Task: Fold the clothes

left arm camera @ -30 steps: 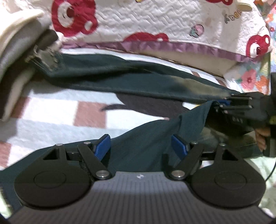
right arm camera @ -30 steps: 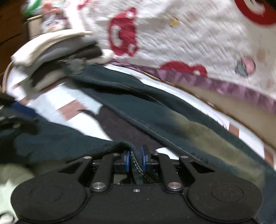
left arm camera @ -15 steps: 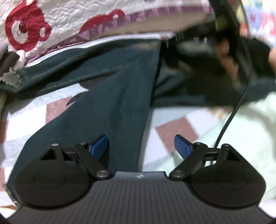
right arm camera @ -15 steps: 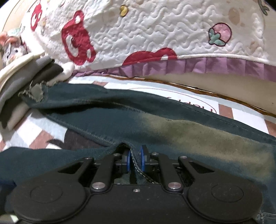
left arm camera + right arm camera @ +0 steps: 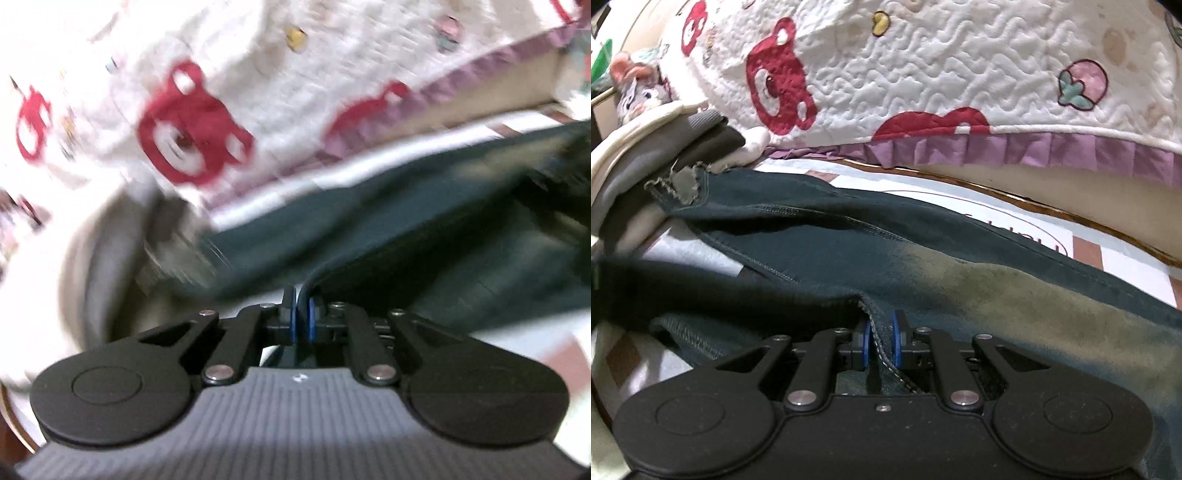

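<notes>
A: We have the jeans (image 5: pixel 923 258) on the bed (image 5: pixel 1027 225), one leg stretched toward the folded stack (image 5: pixel 657 144) at the left, the frayed hem (image 5: pixel 683 184) touching it. Our right hand-held gripper (image 5: pixel 878 341) is nipped narrow on a stitched seam edge.

B: And our left hand-held gripper (image 5: pixel 301 317) is pinched down to a sliver on a dark fold of the same jeans (image 5: pixel 406 221). That view is smeared, so we can't tell which part it holds.

A: Then the risk, we'd judge, is the thin bite. Denim is heavy; a quick swing could drag the seam out from between the pads and drop the fold crooked.

B: Also the hem against the stack. If we pull the leg across, it may catch and topple those folded things.

A: And the quilt (image 5: pixel 923 74) hangs close behind; a high lift could snag its frill (image 5: pixel 1034 151).
</notes>
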